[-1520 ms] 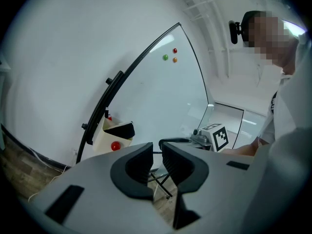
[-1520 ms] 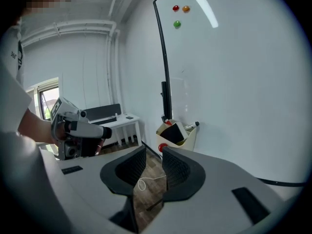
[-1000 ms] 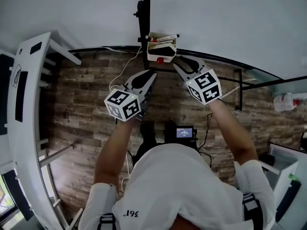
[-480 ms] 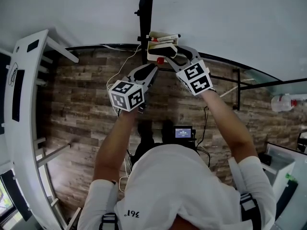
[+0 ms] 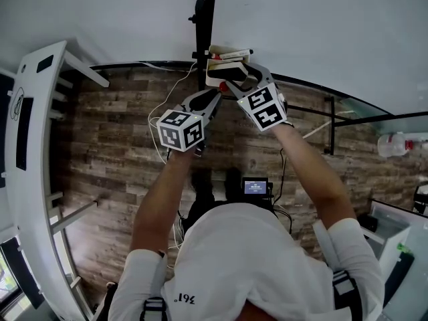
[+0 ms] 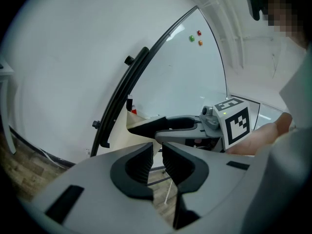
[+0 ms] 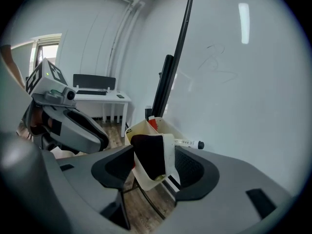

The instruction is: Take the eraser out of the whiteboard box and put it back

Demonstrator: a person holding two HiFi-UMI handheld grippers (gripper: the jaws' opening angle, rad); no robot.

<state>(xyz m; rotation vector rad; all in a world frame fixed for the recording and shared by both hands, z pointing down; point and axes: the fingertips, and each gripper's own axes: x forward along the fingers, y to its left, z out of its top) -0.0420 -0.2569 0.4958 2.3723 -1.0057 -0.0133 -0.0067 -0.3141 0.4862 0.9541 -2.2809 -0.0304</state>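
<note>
**At the box: a square grip on the eraser**

At 12 o'clock from the person, the box sits against the whiteboard. The eraser stands upright in it. In the right gripper view its dark felt is at 9 o'clock and its white back at 3 o'clock. A marker lies at its 2 o'clock. The right gripper is spread wide, its jaws having just been opening. The eraser shows in the gap between them, but no pad is pressed on it yet. The left gripper is held at the box's 7 o'clock, jaws only slightly apart and empty.

For a clean lift, the right gripper should be eased in until both pads flank the eraser's flat faces above the box wall, so that the wall is not pinched too. The marker should be left untouched. Closing is best done once the eraser is centred. It can then be drawn straight up.
</note>
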